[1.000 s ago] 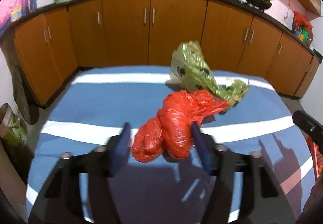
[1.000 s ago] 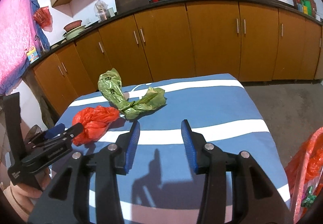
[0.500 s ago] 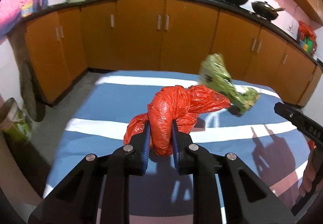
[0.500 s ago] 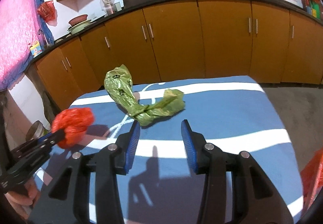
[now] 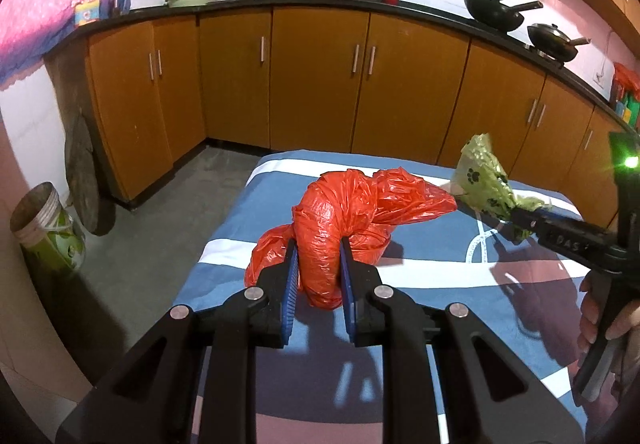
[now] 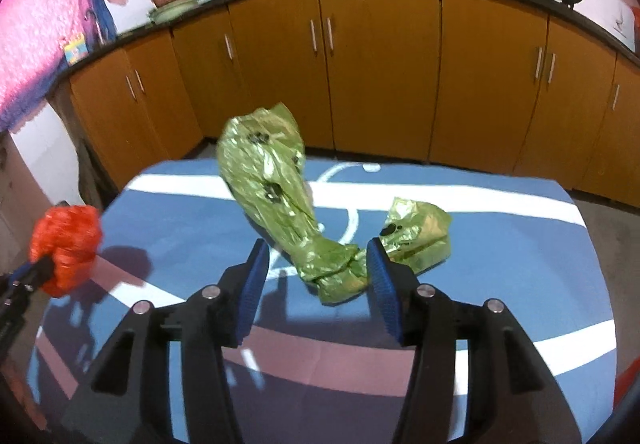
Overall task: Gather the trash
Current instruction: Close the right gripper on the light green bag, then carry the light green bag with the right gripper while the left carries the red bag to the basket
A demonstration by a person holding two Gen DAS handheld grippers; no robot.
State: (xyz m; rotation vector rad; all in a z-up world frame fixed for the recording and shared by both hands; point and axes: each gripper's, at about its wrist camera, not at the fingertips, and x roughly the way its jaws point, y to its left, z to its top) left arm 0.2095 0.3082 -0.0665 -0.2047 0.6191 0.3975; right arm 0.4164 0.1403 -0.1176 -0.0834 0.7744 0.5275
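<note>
Left gripper (image 5: 317, 267) clamping crumpled red plastic bag (image 5: 352, 211), long axis pointing 2 o'clock. Right gripper (image 6: 316, 268) opening, straddling twisted green plastic bag (image 6: 280, 195), pads clear, long axis pointing 11 o'clock.

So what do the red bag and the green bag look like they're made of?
Red bag: thin, glossy plastic film, judging by its sharp crinkles and shiny highlights; it bunches where the left hand-held gripper squeezes it. Green bag: probably thin plastic too, creased and slightly shiny, printed with dark paw marks.
</note>
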